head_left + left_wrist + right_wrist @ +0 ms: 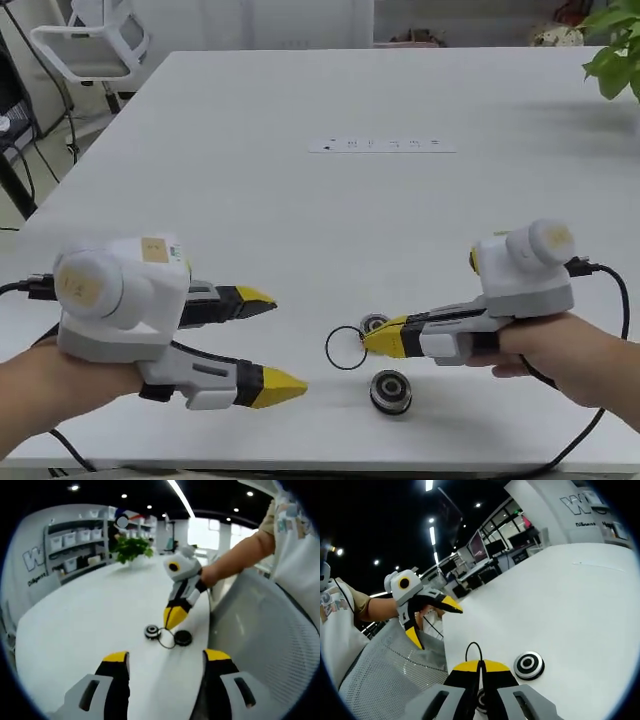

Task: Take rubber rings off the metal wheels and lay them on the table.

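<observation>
I count two round metal wheels on the white table (400, 220): one (375, 323) at 12 o'clock of my right gripper (372, 340), the other (390, 390) at 5 o'clock. That gripper is pinched tight on one thin black rubber ring (345, 348), which sticks out at 9 o'clock. My left gripper (283, 340) is spread wide and holds nothing.

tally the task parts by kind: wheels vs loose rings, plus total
metal wheels: 2
loose rubber ring: 1, pinched in the right gripper
total: 3
</observation>
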### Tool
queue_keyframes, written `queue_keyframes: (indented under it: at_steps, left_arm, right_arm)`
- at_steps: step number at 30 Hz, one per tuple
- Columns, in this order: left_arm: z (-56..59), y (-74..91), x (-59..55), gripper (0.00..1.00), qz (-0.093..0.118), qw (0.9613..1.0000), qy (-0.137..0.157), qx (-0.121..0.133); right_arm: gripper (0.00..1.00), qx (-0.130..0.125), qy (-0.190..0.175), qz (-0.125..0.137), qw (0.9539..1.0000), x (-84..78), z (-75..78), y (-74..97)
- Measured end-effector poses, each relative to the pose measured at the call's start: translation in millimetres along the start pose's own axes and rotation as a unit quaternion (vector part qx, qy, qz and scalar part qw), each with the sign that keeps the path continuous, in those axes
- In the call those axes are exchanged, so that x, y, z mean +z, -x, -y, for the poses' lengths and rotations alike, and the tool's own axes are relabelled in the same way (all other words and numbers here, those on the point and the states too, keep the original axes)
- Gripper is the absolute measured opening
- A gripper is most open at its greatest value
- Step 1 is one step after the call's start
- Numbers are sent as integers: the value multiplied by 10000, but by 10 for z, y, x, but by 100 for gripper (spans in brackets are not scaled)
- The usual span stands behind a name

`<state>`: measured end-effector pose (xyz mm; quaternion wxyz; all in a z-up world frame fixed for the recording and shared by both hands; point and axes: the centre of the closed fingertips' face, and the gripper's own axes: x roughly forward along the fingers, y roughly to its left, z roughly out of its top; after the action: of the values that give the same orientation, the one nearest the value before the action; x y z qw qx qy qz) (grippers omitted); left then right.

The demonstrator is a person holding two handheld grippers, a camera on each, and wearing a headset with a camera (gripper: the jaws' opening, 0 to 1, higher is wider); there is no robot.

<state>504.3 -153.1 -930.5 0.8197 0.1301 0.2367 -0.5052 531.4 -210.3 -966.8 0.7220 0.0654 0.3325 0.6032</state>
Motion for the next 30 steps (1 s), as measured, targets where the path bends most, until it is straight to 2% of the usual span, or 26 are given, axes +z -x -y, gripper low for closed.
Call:
queue_keyframes:
  at_steps: [8, 18, 23, 30]
  left_arm:
    - [-21, 68, -122, 60, -11, 9998, 165, 82]
    - [-36, 58, -160, 61, -60, 9998, 172, 87]
    - [-39, 56, -163, 62, -60, 9997, 192, 98]
    - [-38, 72, -162, 63, -63, 9997, 188, 109]
  right_arm:
    - [0, -75, 105, -384, 9992, -146, 73, -181]
    - [0, -128, 351, -768, 9963, -221, 107, -369]
    - [3, -131, 477, -830, 9953, -225, 94, -407]
    - [12, -199, 604, -836, 9945, -229, 101, -379]
